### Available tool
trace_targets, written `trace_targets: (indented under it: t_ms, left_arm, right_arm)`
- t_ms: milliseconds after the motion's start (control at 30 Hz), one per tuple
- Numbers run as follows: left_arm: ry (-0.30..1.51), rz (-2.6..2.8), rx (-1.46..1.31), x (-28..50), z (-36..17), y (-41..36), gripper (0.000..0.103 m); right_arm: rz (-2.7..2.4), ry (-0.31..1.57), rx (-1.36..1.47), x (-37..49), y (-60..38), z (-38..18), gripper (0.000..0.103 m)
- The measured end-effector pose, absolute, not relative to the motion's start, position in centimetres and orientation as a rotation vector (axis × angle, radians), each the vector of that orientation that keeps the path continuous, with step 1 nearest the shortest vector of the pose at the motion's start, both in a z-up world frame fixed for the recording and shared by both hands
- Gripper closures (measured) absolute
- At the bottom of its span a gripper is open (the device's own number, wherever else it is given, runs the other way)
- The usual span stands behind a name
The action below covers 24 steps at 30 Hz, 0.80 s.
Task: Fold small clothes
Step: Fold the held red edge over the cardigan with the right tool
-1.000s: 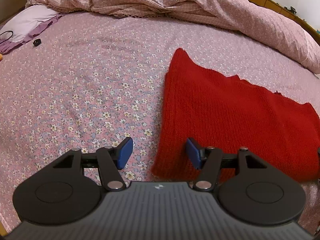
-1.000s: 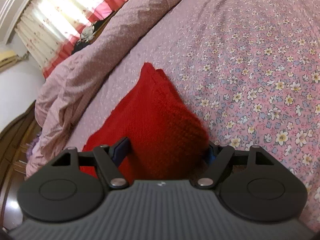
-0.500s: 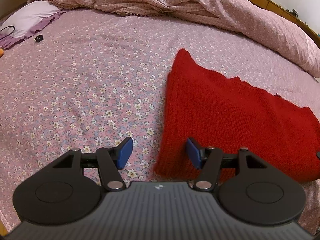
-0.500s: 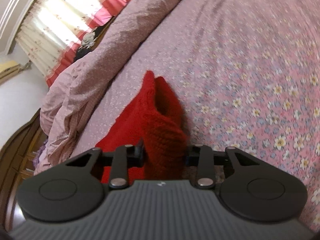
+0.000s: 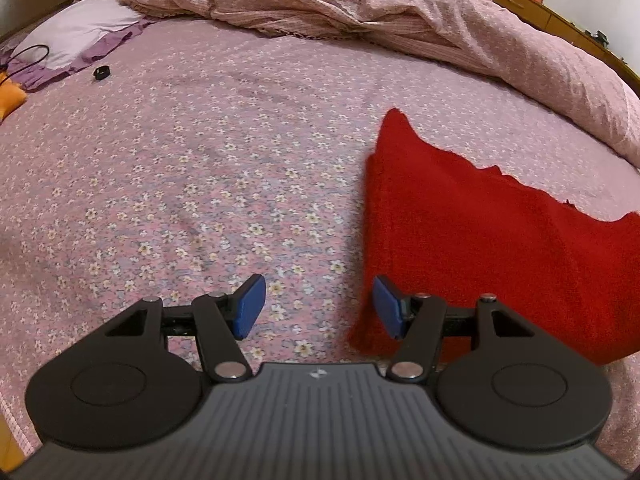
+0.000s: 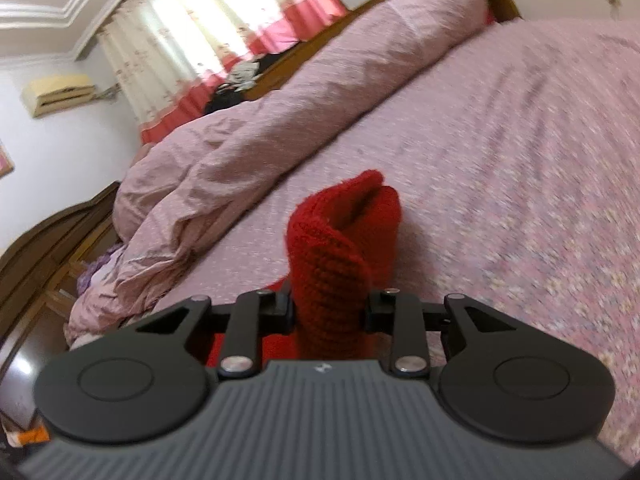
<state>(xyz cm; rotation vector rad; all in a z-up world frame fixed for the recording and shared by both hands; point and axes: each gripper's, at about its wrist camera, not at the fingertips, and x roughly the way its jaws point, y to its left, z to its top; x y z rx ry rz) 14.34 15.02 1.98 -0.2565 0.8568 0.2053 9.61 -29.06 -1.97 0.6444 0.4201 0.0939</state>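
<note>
Knit garment (image 5: 480, 232) lies on bedsheet (image 5: 200, 160), before quilt (image 5: 360, 8).

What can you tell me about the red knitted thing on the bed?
The red knit looks like thick, fuzzy wool with small looped stitches. Most of it lies flat on the flowered bedsheet, one pointed corner aimed at the rumpled pink quilt. Its upper edge looks uneven. The right gripper is shut on one bunched end, which stands in a curled fold. The left gripper is open at its near corner, not gripping it.

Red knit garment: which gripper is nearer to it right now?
Right. The right gripper is shut on a bunched fold of the red knit garment. The left gripper is open beside the garment's edge, one finger overlapping it in view.
</note>
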Motion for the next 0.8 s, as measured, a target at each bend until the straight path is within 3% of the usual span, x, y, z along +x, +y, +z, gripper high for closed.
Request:
trace_targets:
  t_ms: [800]
  left_arm:
    - [0.876,0.216,-0.331,13.2,0.9,17.7,0.038]
  right_arm:
    - [0.430,0.327,0.380,12.5,-14.5,5.4,0.075]
